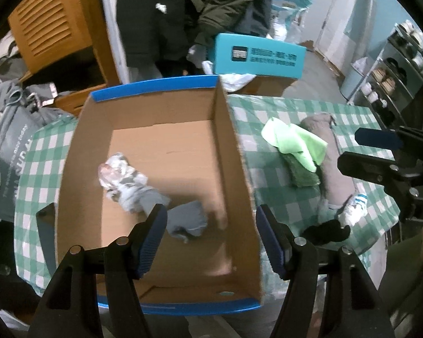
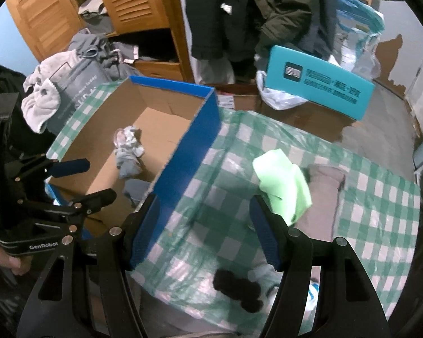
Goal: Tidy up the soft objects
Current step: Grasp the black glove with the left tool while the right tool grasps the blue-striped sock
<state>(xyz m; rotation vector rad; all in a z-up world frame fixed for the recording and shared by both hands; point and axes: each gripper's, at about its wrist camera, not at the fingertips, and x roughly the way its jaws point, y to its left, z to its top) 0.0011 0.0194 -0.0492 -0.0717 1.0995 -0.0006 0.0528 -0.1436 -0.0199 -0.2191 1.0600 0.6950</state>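
Checked tablecloth (image 2: 310, 152) on surface; wooden wardrobe (image 2: 132, 2) behind

The room is dim and cool-toned, lit softly from overhead with no hard beam anywhere. Shadows are faint and smeared: a dark patch spreads on the cardboard box (image 1: 166, 146) floor beside the grey socks (image 1: 183, 219), and another falls on the checked tablecloth (image 2: 366, 211) near the lime-green cloth (image 2: 282, 186). The plastic cloth gives off a weak sheen in patches. Both views are slightly soft with motion blur, worst on the black sock (image 2: 237, 290) and the print on the teal box (image 2: 318, 84). The fisheye bends straight edges strongly, bows the box walls, and closes each picture in a black round border. Hanging dark coats (image 1: 189, 14) swallow detail entirely.
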